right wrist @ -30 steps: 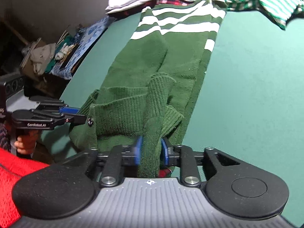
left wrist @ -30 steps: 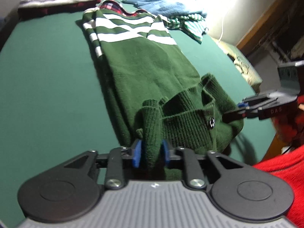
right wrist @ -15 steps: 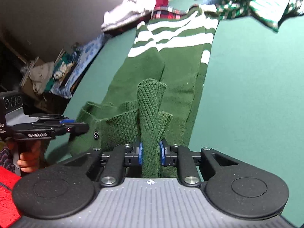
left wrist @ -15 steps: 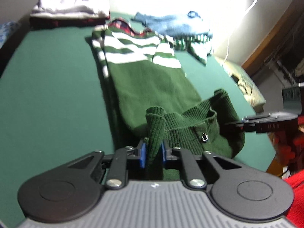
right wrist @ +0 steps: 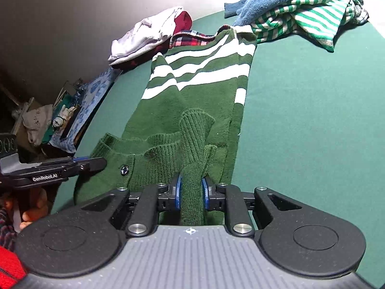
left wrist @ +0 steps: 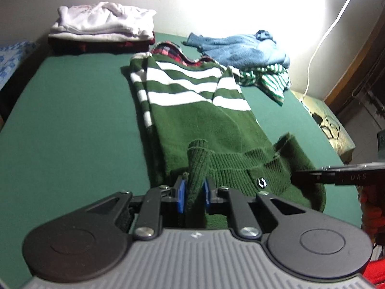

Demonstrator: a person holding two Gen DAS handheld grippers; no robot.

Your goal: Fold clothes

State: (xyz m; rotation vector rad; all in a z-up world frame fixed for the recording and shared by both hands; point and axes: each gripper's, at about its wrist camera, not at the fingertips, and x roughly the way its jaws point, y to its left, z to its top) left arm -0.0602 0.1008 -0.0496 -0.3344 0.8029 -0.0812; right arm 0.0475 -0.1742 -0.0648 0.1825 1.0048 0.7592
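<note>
Between the blue pads of the left gripper (left wrist: 194,193), a pinched ridge of ribbed hem from the green sweater (left wrist: 202,125); jaws nearly closed, clamped on the knit. Same at the right gripper (right wrist: 191,193): narrow gap, pads pressed on a thick fold of hem standing up ahead of them. Sweater stretched lengthwise away from both sets of jaws, white stripes at the far end, sleeves folded in, one button (left wrist: 262,182) showing on the hem between the two grips. Hem lifted, rest flat on the green table (left wrist: 72,125).

Left of the left jaws, wide bare cloth out to the table edge. Right of the right jaws, likewise open green surface. Far beyond the stripes, a plaid shirt (left wrist: 173,51) touching the sweater's end, a white folded stack (left wrist: 103,27) far left, and a blue and striped heap (left wrist: 250,57) far right.

Behind, a pale wall with a white cord (left wrist: 322,41). Off the table's left edge, in the right view, floor clutter (right wrist: 55,118).
</note>
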